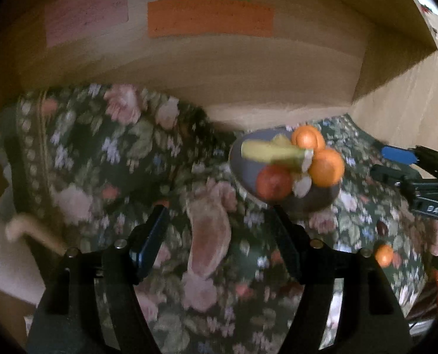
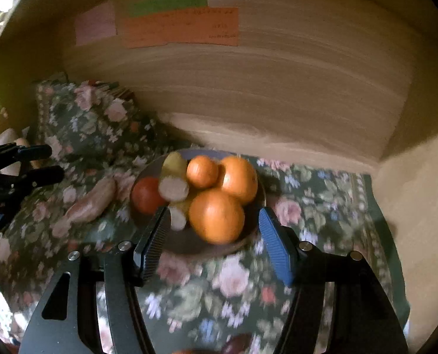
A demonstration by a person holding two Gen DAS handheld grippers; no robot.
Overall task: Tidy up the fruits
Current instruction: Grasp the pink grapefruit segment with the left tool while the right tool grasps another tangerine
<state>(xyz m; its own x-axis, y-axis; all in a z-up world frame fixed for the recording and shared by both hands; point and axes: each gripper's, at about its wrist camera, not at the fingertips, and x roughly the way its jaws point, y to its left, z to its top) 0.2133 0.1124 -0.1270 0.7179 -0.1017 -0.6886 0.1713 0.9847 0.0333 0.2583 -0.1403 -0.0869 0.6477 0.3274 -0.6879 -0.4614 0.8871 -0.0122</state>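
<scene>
The right claw (image 2: 216, 236) stands with its jaws apart and nothing between them, hanging just short of the grey plate (image 2: 189, 243). The nearest orange (image 2: 216, 216) sits at twelve o'clock from the claw, roughly centred on the gap. Behind that orange two more oranges (image 2: 239, 178) crowd together, with a red fruit (image 2: 146, 194) at ten o'clock and pale cut banana pieces (image 2: 174, 188) wedged between it and the oranges.

The left claw (image 1: 219, 233) is also apart and empty, over bare floral cloth (image 1: 101, 159) on the desk, with the plate out at one o'clock from it. A small loose orange (image 1: 384, 255) lies on the cloth at three o'clock, well apart from the pile.

The fruit is heaped and touching, so a close on the front orange could nudge its neighbours and roll one off the shallow plate. The left finger (image 2: 152, 242) sits close to a banana piece and may clip or squash it. Round, smooth peel can also squirt out of a grip that lands off-centre. Both views are blurred, so exact clearances are hard to judge.
</scene>
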